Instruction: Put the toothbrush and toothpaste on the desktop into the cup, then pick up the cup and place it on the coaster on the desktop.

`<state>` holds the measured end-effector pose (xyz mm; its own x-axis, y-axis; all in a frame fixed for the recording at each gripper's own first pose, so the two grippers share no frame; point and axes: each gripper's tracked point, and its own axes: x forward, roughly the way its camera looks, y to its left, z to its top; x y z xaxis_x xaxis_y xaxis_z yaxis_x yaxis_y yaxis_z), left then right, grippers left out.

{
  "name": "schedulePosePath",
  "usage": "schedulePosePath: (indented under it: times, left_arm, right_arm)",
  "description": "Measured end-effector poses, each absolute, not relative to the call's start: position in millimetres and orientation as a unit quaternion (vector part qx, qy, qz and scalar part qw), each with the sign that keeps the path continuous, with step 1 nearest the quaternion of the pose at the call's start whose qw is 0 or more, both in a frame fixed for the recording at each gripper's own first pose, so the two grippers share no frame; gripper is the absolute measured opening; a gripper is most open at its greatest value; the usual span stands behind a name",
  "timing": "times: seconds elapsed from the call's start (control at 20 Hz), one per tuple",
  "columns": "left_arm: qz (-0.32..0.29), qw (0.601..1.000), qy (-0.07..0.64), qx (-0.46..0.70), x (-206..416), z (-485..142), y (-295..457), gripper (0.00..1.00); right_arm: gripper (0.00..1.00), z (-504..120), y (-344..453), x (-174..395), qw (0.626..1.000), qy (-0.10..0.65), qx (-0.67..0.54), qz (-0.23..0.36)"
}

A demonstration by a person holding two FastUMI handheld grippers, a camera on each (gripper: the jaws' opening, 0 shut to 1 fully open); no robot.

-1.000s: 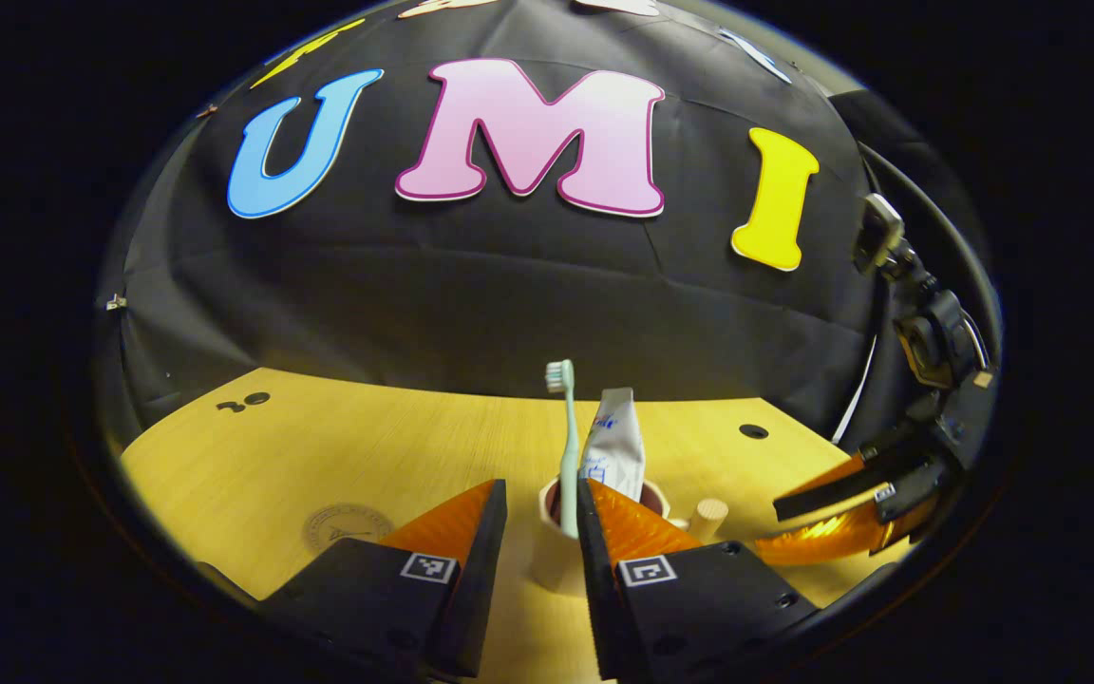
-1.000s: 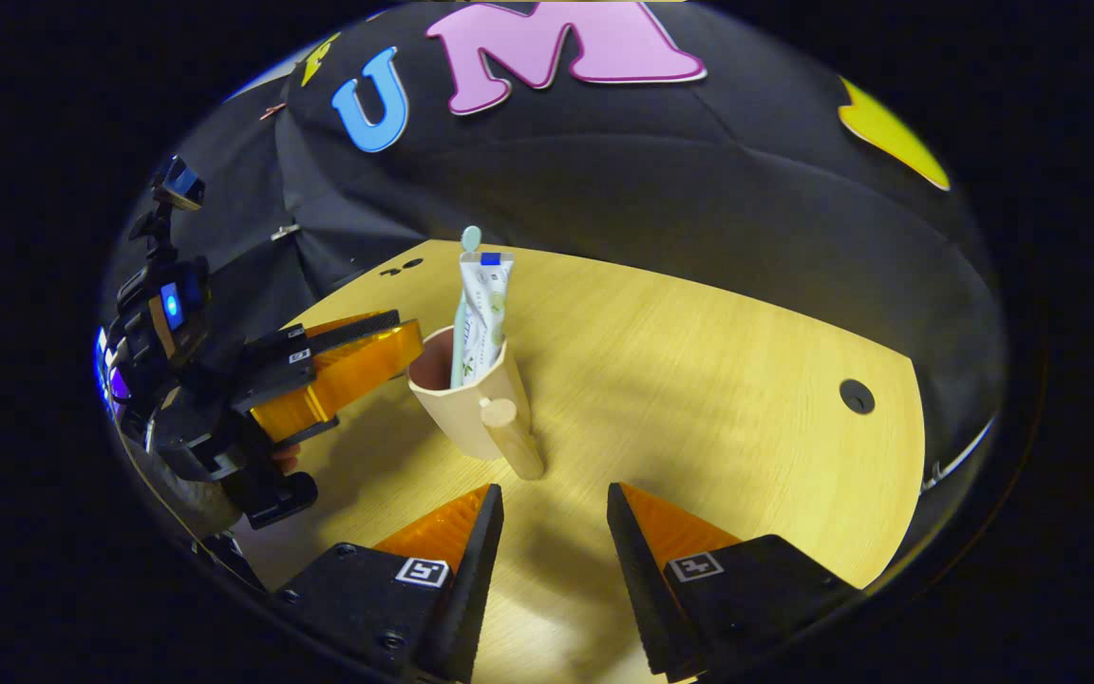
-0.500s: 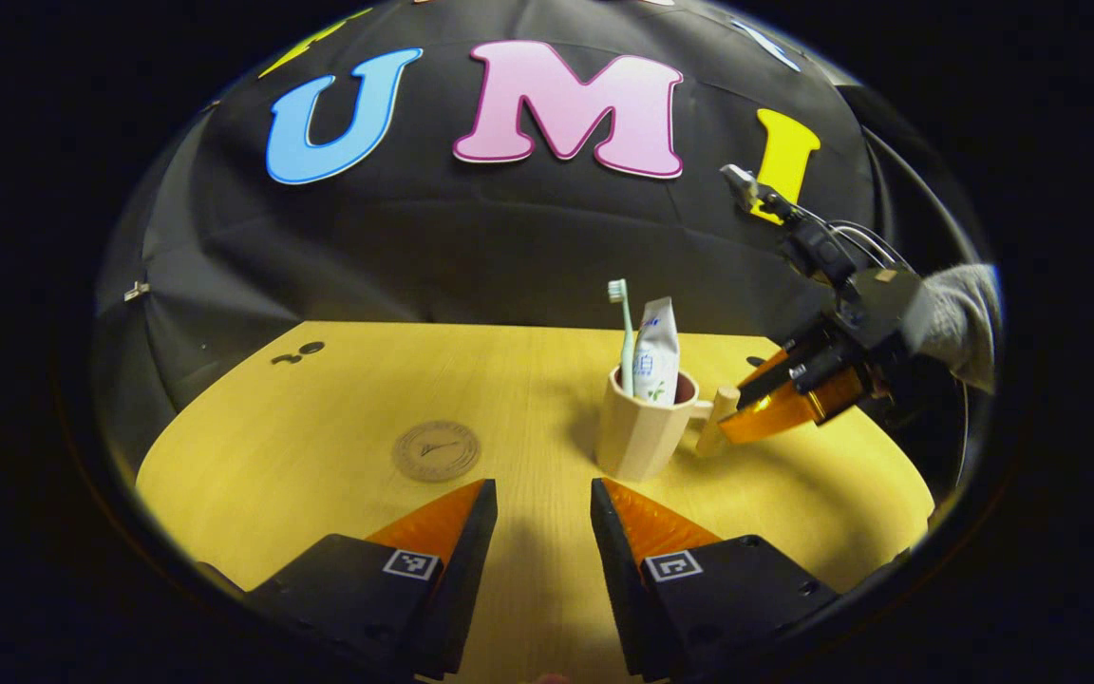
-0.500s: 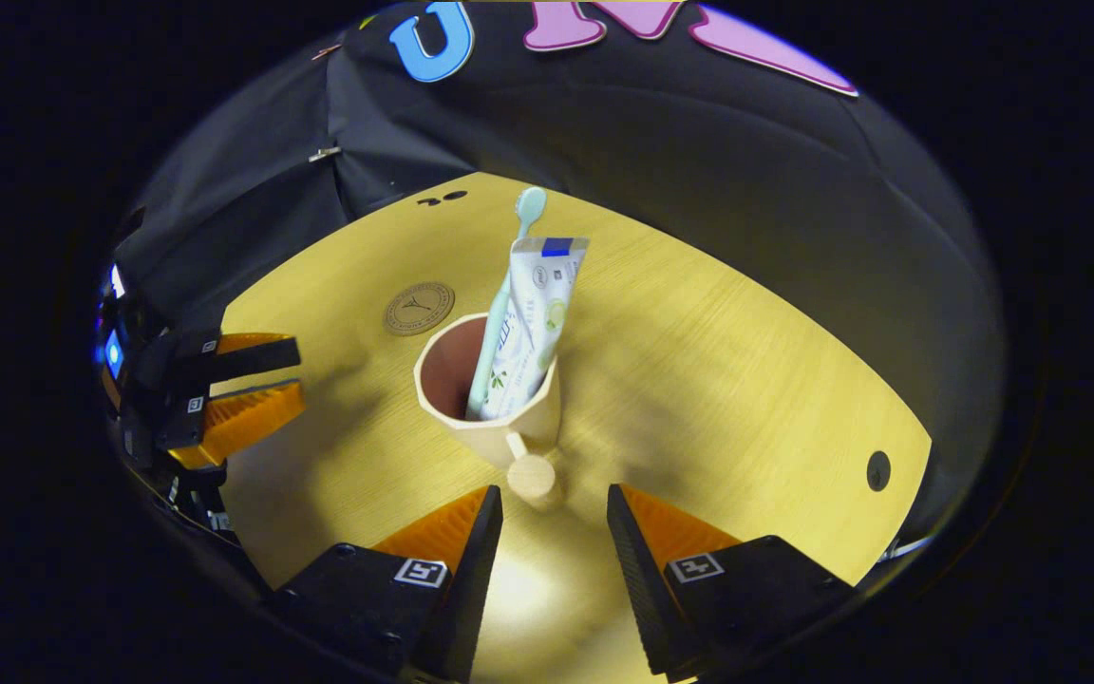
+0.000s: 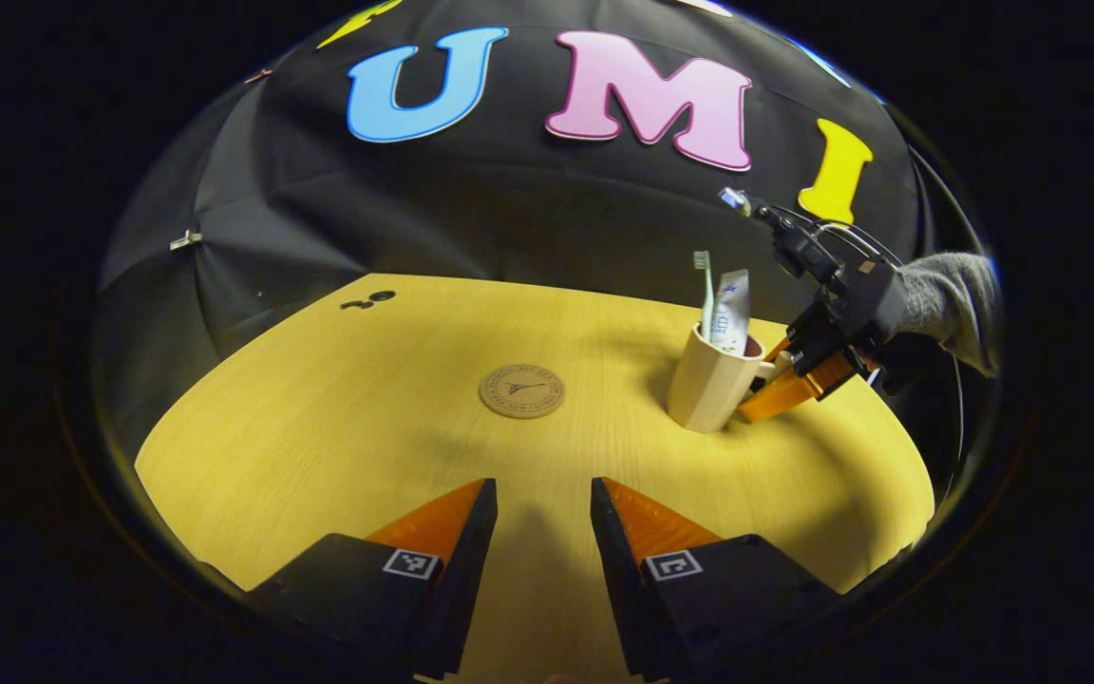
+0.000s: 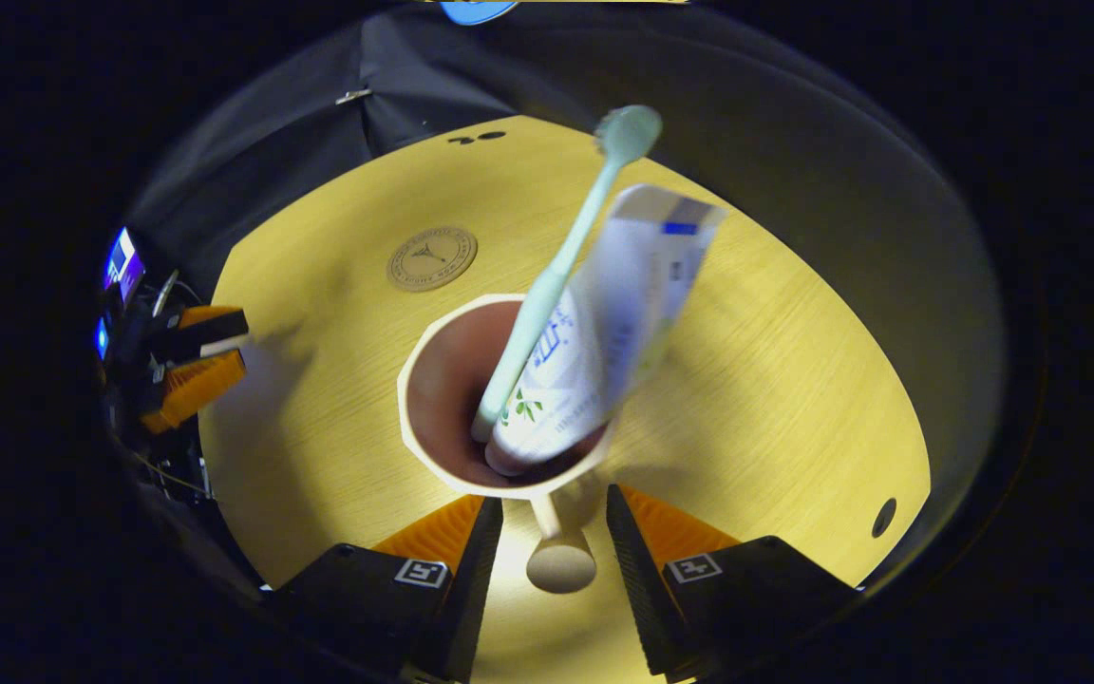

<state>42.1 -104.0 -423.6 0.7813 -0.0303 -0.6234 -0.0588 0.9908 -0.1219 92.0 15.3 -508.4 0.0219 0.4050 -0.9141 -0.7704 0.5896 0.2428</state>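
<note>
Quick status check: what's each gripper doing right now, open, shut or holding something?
Left gripper: open, holding nothing, back from the cup.
Right gripper: open, fingers either side of the cup's handle, not yet closed on it.

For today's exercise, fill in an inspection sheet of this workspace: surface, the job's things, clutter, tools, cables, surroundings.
Surface: wooden desktop, round holes near its edges.
Job's things: cup upright on the desktop, apart from the coaster; toothbrush and toothpaste stand inside it.
Clutter: nothing seen.
Tools: right tool open, fingers either side of the cup's handle, not pressing; left tool open, holding nothing, away from the cup.
Cables: thin wires on the right tool's body.
Surroundings: black cloth wall; a grey sleeve behind the right tool.
</note>
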Motion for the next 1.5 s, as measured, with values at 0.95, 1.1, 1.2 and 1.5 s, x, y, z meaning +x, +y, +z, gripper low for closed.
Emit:
schedulePosePath:
  times: [0.95, 1.1, 1.2, 1.5]
  left_arm:
    - [0.015, 0.94, 0.331, -0.078, 41, -424, -67, 0.64]
    - [0.013, 0.941, 0.329, -0.077, 37, -420, -54, 0.64]
    - [0.015, 0.941, 0.328, -0.078, 32, -419, -41, 0.64]
    - [0.034, 0.94, 0.328, -0.083, 7, -411, 0, 0.68]
  right_arm:
    - [0.29, -491, 27, 90, 0.697, 0.555, -0.191, 0.412]
    - [0.34, -477, 51, 91, 0.704, 0.55, -0.176, 0.415]
    - [0.29, -471, 73, 90, 0.705, 0.547, -0.166, 0.42]
    - [0.29, -469, 140, 97, 0.7, 0.536, -0.176, 0.438]
